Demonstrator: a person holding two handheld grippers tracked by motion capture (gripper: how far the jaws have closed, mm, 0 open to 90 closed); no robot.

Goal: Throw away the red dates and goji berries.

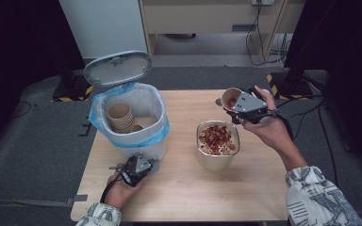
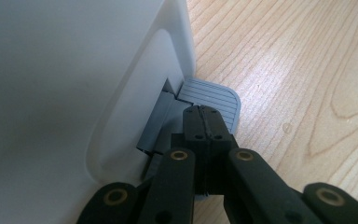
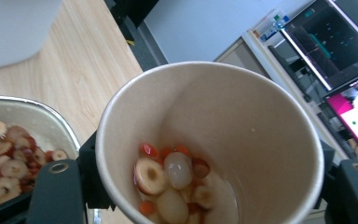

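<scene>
A dark carpeted room with cables and cabinets at the back surrounds a light wooden tabletop [image 1: 188, 188]. On it stand a white pedal bin [image 1: 136, 123], lined with a blue bag, and a metal container [image 1: 218, 145] full of sliced dried fruit. The left tongs [image 1: 152, 165] are clenched with nothing between them, their tips pressing on the bin's grey pedal [image 2: 214, 100]; that is probably why the lid [image 1: 118, 67] stands up. A stack of used paper cups [image 1: 120, 117] already lies inside the bin. The right tongs [image 1: 238, 104] grasp 1 more paper cup [image 3: 205, 140] by its sides, held tilted above the tabletop just behind the container, fruit and liquid pooled at its bottom. The tilt suggests the contents are meant for the container, with the bin kept open for the emptied cup.
</scene>
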